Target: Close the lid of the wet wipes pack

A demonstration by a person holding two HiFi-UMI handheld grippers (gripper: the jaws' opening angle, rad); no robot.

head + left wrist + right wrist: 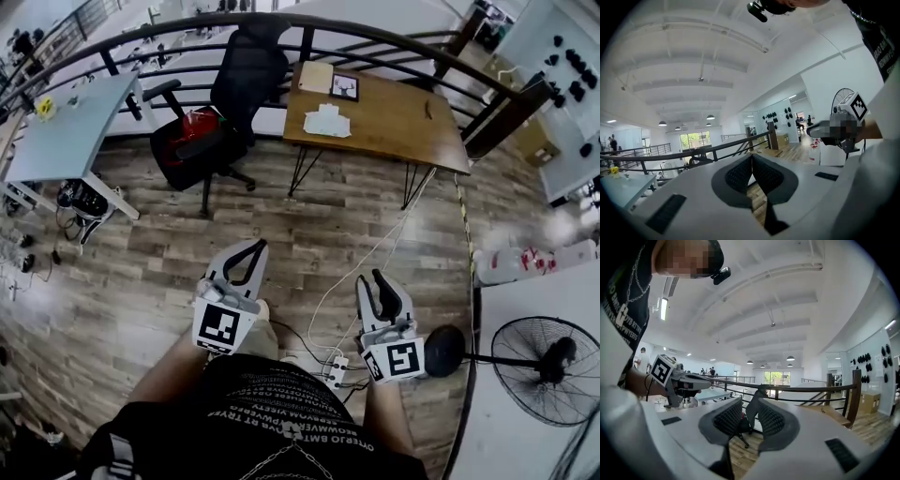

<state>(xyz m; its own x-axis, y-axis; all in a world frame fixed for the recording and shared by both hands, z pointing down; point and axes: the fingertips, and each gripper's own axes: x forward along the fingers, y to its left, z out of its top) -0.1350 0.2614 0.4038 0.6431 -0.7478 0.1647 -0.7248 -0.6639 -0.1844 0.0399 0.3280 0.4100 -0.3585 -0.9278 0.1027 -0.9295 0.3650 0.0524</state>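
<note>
The wet wipes pack lies near the left edge of the wooden surface, well apart from both grippers. The left gripper has its jaws clenched tip to tip on nothing. The right gripper has its jaws parted and empty.

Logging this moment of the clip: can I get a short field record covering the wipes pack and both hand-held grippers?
task stage: not yet begun, both grippers well short of the table
wet wipes pack: on the wooden table; lid state too small to tell
left hand-held gripper: jaw tips together, nothing between
right hand-held gripper: jaws slightly apart, nothing between
beside table: black office chair, to its left
</note>
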